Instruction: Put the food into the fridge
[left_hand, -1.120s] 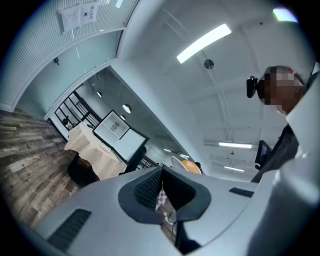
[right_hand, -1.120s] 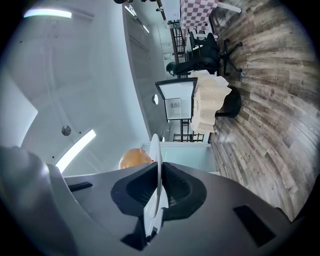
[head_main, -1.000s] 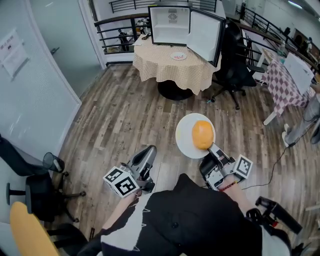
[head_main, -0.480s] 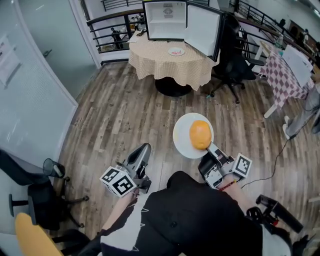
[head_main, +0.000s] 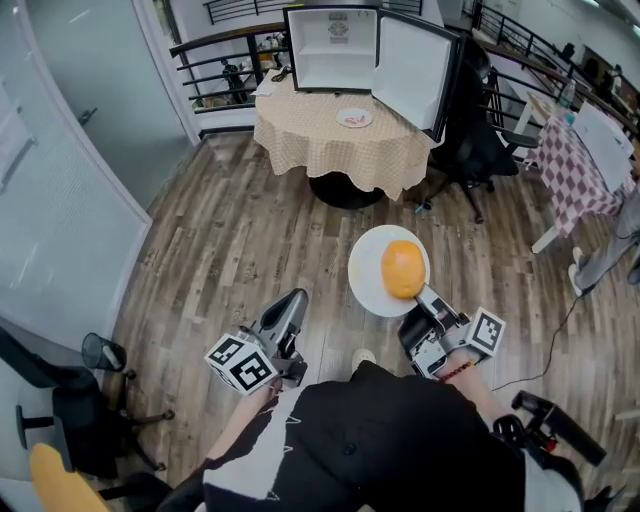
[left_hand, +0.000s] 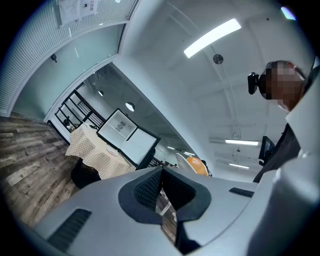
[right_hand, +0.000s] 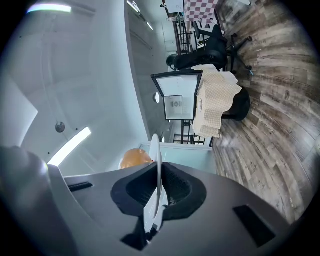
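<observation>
Shows right gripper (head_main: 425, 298) clamped on rim of white plate (head_main: 369, 282) bearing orange food (head_main: 403, 268), above wood floor (head_main: 240, 235), well apart from open fridge (head_main: 330, 45) on clothed table (head_main: 320, 130). Shows left gripper (head_main: 296, 299) closed, grasping nothing.

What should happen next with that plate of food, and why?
Probably carry it forward across the wooden floor: the right gripper grips the white plate by its rim with the orange food on it, while the open fridge stands on the table some way ahead, likely beyond reach.
</observation>
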